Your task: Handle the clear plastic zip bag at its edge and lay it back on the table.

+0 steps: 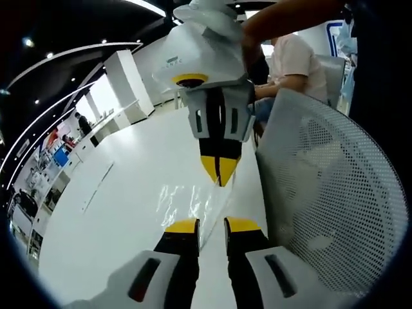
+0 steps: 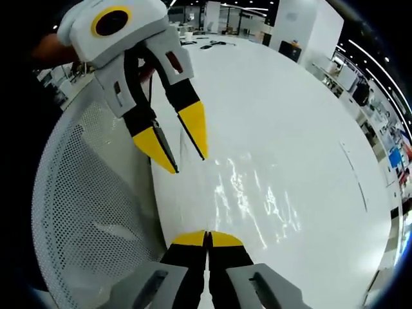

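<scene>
We see the clear zip bag (image 2: 254, 193) lying on the white table (image 2: 290, 103), spread from the middle of the right gripper view down toward its lower centre. In the left gripper view the bag (image 1: 190, 206) sits in the lower middle of the frame, just above that view's own yellow tips.

The right gripper (image 2: 207, 239) is clenched, its two tips meeting at the near edge of the bag; we judge it is pinching that edge, though the film is too clear to be sure. In the left gripper view the same gripper (image 1: 220, 172) comes down from the top of the frame with its tips together on the far edge. The left gripper (image 1: 212, 225) is released, its jaws parted on either side of the plastic, nothing clamped.

We expect the bag to be very light, limp and slippery, prone to wrinkle. A firm pinch at the stiffer edge should serve best. A mesh chair back (image 1: 335, 193) fills the right of the left gripper view.
</scene>
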